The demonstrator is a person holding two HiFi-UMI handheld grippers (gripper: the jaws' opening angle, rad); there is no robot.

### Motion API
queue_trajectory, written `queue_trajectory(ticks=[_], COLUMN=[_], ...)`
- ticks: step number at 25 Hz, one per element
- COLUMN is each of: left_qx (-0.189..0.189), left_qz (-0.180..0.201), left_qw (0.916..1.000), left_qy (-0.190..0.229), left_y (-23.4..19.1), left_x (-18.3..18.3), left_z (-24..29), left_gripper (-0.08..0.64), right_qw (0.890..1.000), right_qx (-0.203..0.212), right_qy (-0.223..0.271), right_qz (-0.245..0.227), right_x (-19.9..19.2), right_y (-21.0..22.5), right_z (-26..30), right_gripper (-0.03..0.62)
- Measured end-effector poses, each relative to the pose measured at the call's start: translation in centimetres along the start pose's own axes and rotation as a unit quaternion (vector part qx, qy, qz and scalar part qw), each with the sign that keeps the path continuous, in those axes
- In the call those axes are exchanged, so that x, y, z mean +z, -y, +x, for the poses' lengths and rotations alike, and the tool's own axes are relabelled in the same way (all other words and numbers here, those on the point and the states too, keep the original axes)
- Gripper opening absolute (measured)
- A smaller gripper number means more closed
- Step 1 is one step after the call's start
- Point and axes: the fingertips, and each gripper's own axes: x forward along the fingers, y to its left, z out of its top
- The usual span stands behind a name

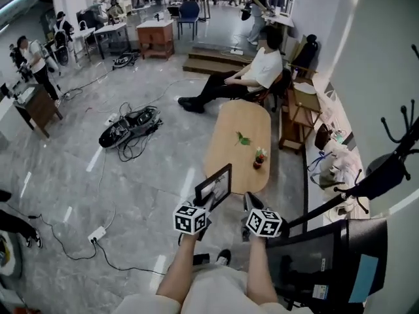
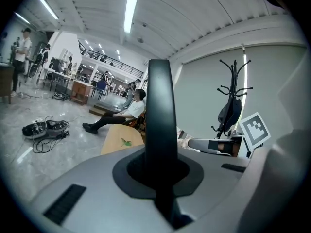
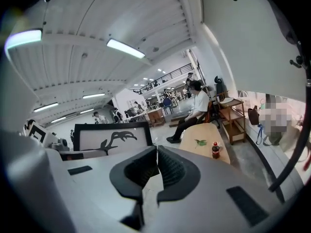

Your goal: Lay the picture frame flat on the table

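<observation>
The left gripper's (image 2: 158,171) jaws stand narrow, clamped on the edge of the picture frame (image 2: 160,110), whose black rim rises upright straight out from between them. The right gripper's (image 3: 156,152) jaws are pressed together with nothing between them; the picture frame stands just to their left, its printed face towards them. Beyond both pairs of jaws lies the oval wooden table (image 1: 236,120), with a red-labelled bottle (image 3: 215,150) standing on it.
</observation>
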Motion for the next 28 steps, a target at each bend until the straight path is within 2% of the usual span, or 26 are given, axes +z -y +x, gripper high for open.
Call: queue_trajectory(ticks=[4, 9, 15, 19, 22, 28], left_qx=[0.008, 0.016, 0.036, 0.041, 0.051, 0.05], left_qz=[-0.003, -0.014, -0.042, -0.038, -0.043, -0.04], left_qw=[1.0, 0.9997, 0.9981, 0.9982, 0.9975, 0.9978], left_qy=[0.0, 0.005, 0.029, 0.023, 0.022, 0.014], left_y=[0.5, 0.9, 0.7, 1.0, 0.1, 0.5], left_x=[0.2, 1.0, 1.7, 0.9, 0.8, 0.5], left_z=[3.0, 6.6, 7.6, 8.0, 8.3, 8.7], left_gripper=[0.026, 0.027, 0.027, 0.027, 0.027, 0.028], right_qw=[0.999, 0.999, 0.99, 0.99, 0.987, 0.984], right_qx=[0.016, 0.033, 0.025, 0.028, 0.042, 0.041], right_qy=[0.021, 0.013, 0.04, 0.032, 0.035, 0.046], right_qz=[0.018, 0.038, 0.132, 0.137, 0.154, 0.165], right_x=[1.3, 1.8, 1.2, 0.4, 1.0, 1.7], right_y=[1.8, 5.2, 9.7, 11.3, 11.6, 12.9], right_z=[1.3, 2.4, 2.9, 2.4, 2.9, 2.0], right_gripper=[0.035, 0.035, 0.035, 0.034, 0.034, 0.032])
